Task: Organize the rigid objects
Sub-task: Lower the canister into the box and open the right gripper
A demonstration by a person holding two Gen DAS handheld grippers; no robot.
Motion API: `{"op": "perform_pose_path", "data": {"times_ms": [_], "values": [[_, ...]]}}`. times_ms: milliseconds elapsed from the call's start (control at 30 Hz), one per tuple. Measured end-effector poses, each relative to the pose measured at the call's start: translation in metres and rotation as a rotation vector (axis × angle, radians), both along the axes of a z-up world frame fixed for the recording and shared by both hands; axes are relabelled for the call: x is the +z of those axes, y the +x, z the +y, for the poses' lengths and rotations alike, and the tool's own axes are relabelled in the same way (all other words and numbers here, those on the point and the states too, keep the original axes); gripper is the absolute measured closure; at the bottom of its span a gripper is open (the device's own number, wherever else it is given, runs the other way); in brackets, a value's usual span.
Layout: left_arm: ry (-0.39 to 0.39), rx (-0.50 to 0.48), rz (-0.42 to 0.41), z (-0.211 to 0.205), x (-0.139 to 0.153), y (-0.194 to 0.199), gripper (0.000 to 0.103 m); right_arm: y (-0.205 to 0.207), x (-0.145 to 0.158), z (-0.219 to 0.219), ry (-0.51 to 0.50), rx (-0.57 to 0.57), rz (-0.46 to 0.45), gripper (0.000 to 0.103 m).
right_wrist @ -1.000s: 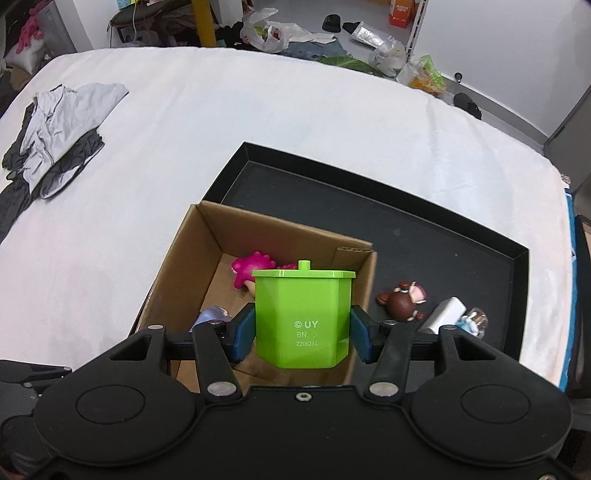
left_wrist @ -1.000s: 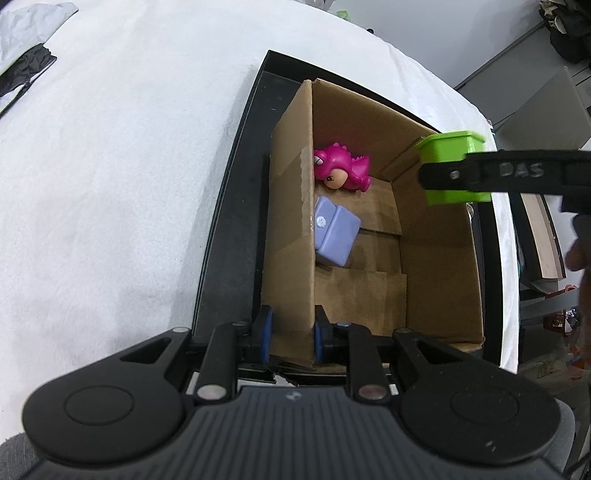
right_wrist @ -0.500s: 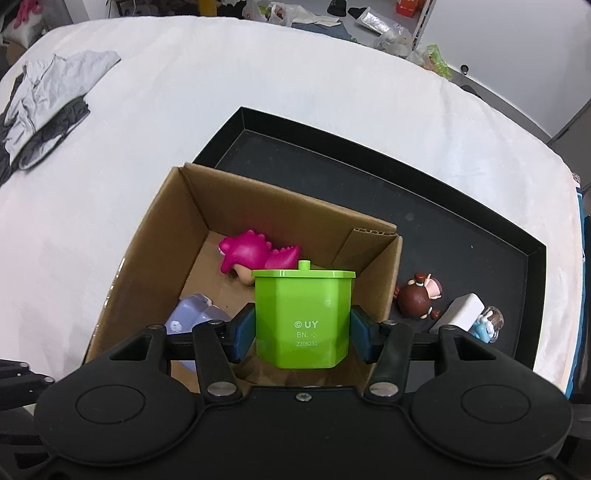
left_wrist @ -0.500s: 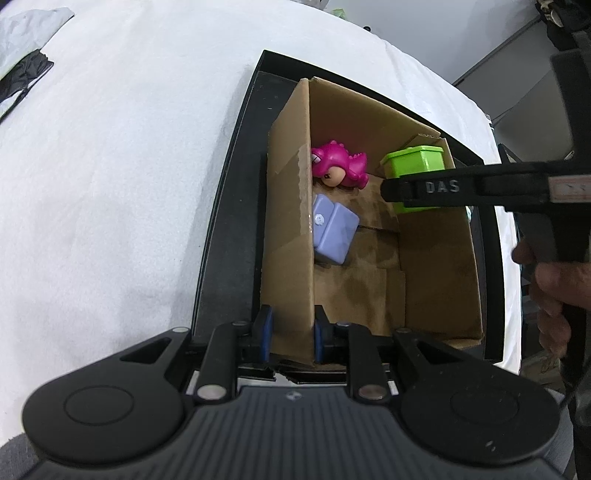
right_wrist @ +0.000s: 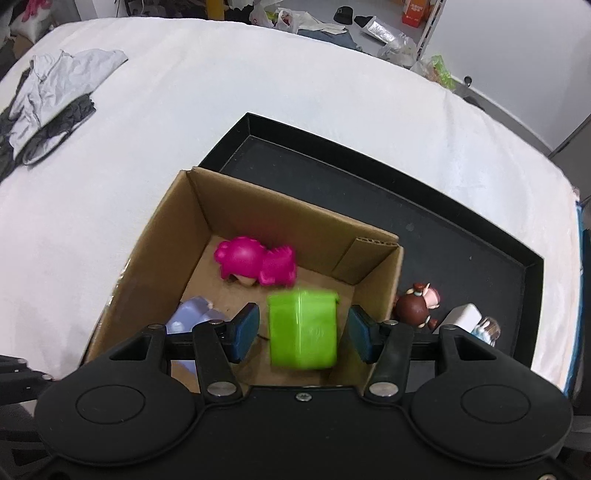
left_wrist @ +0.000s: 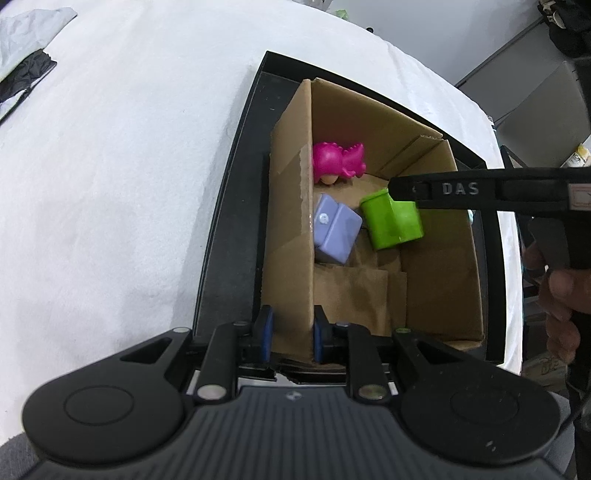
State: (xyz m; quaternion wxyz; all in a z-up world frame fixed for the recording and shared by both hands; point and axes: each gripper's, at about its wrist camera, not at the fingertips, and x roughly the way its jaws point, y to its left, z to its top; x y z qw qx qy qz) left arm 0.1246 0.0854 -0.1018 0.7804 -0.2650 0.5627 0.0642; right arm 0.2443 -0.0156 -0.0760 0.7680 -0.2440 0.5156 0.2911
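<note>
Green container (right_wrist: 302, 328) dropping into cardboard box (right_wrist: 199, 221), blurred, clear of right tool (right_wrist: 303, 330) pads, jaws released.
Left tool (left_wrist: 289, 338) clenched on box near wall; next, likely brown figurine (right_wrist: 415, 308) from tray (right_wrist: 480, 258) right corner.

A cluttered storeroom or workroom is suggested rather than a tidy home. A table under a white cloth (right_wrist: 258, 110) is seen, with plastic bags (right_wrist: 291, 18), a cap (right_wrist: 341, 14) and a foil pouch (right_wrist: 380, 27) strewn on the grey floor at twelve o'clock.

"DAS" stands in raised letters on the right tongs' (left_wrist: 402, 192) black finger.
</note>
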Motion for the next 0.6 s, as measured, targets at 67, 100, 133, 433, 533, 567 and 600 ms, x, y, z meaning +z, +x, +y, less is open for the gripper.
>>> {"op": "perform_pose_path", "data": {"times_ms": [67, 100, 133, 433, 533, 567, 600], "values": [[0.004, -0.001, 0.000, -0.001, 0.000, 0.000, 0.083, 0.001, 0.003, -0.003, 0.021, -0.002, 0.008, 0.050], [0.005, 0.000, 0.001, -0.001, 0.000, 0.000, 0.083, 0.001, 0.005, -0.004, 0.030, -0.001, 0.011, 0.050], [0.006, 0.001, 0.002, -0.001, 0.000, 0.000, 0.083, 0.001, 0.008, -0.006, 0.039, 0.001, 0.014, 0.050], [0.013, 0.006, 0.008, -0.003, 0.000, 0.002, 0.084, 0.000, 0.029, -0.020, 0.110, 0.014, 0.012, 0.041], [0.016, 0.007, 0.010, -0.003, 0.000, 0.002, 0.084, 0.001, 0.035, -0.027, 0.131, 0.015, 0.009, 0.036], [0.018, 0.007, 0.012, -0.004, 0.000, 0.003, 0.084, 0.002, 0.037, -0.030, 0.142, 0.011, 0.010, 0.034], [0.019, 0.007, 0.014, -0.004, 0.000, 0.003, 0.084, 0.003, 0.039, -0.033, 0.152, 0.004, 0.010, 0.033]]}}
